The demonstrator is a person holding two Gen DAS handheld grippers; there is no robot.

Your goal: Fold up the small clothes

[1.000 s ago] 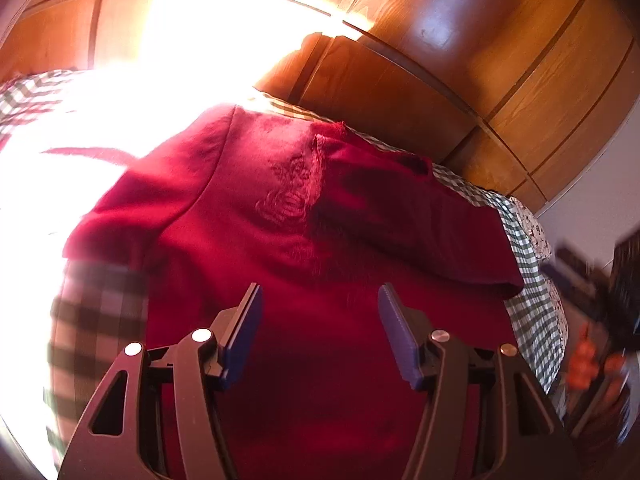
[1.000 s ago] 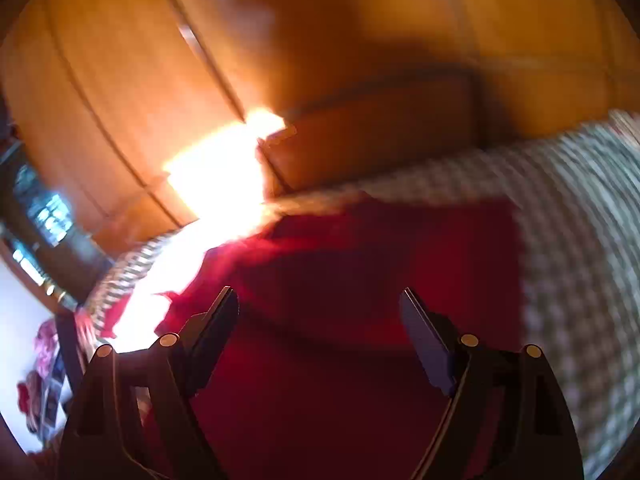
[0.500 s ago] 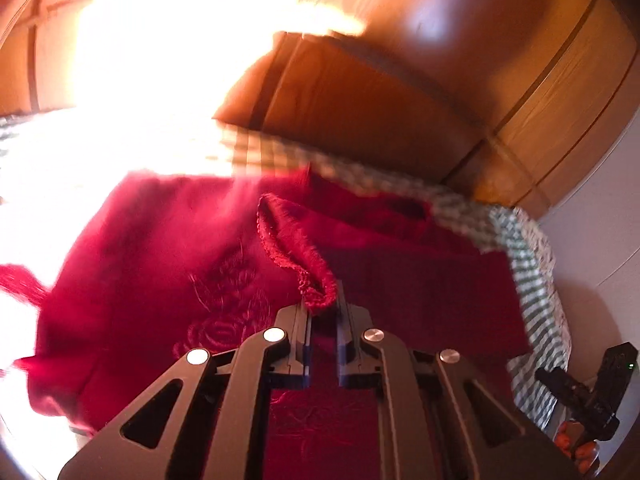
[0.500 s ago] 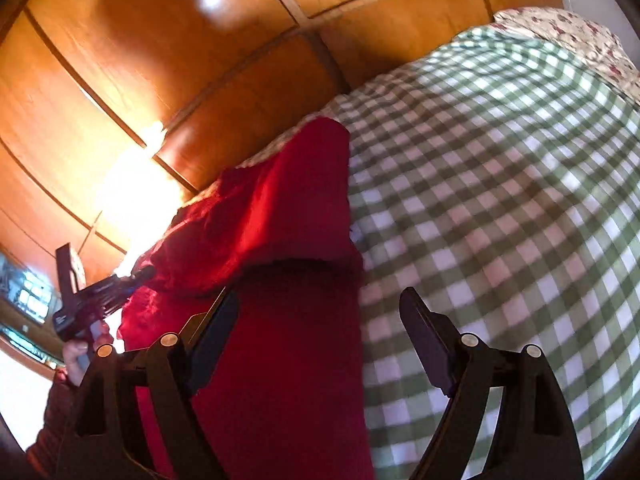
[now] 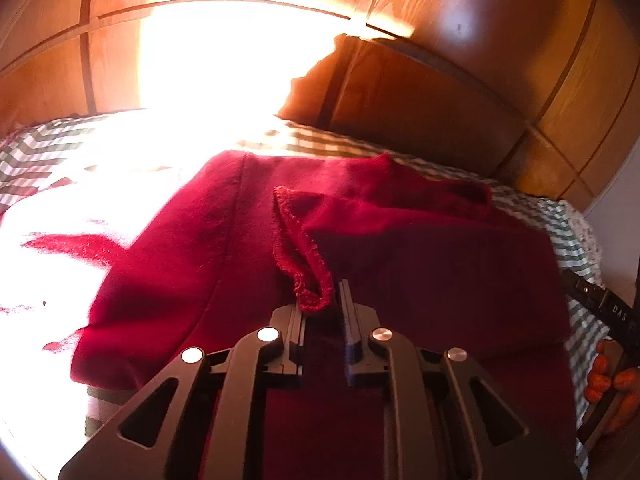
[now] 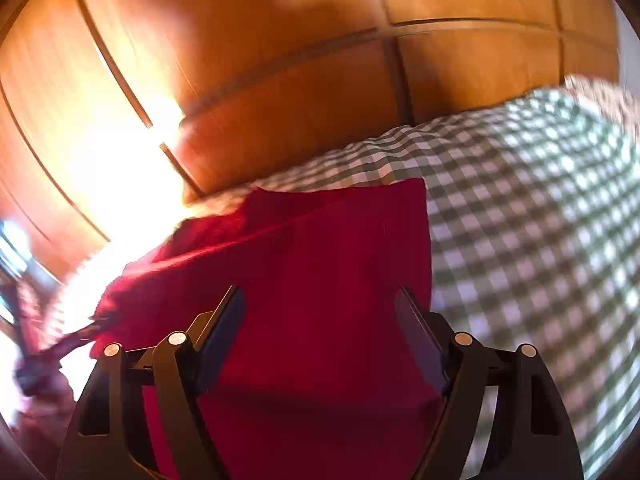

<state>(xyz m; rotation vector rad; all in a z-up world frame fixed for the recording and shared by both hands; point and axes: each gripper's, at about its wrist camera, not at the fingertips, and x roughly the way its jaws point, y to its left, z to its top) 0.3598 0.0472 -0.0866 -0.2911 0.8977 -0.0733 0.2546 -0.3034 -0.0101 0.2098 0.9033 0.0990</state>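
A dark red knit garment [image 5: 400, 248] is spread on a bed covered by a green-and-white checked bedspread [image 6: 540, 220]. In the left wrist view, a stitched hem of the garment [image 5: 298, 240] is drawn up into a loop, and its end is caught between the fingers of the left hand-held gripper [image 5: 322, 300]. The jaws stand close together and are opening slightly, with the hem pressed against the left finger and a narrow gap seen toward the right one. A fold of the garment is laid over itself to the right of the loop, and a seam runs down the cloth on the left. Strong sunlight washes out the left part of the bedspread and part of the cloth, so detail there cannot be told.

In the right wrist view, which is blurred, the right hand-held gripper [image 6: 320, 320] is held above the garment with its jaws wide apart and closing slightly; the red cloth lies below and between the fingers, but no pad is seen pressing on it. The garment's straight right edge runs just beside the right finger, with bare checked bedspread beyond it.

A wooden headboard [image 5: 420, 108] rises behind the bed, backed by wooden wall panelling [image 6: 280, 20]. A floral pillow [image 5: 582, 232] shows at the bed's far right corner. At the right edge of the left view, a black device and some orange shapes [image 5: 612, 376] are seen, too unclear to name.
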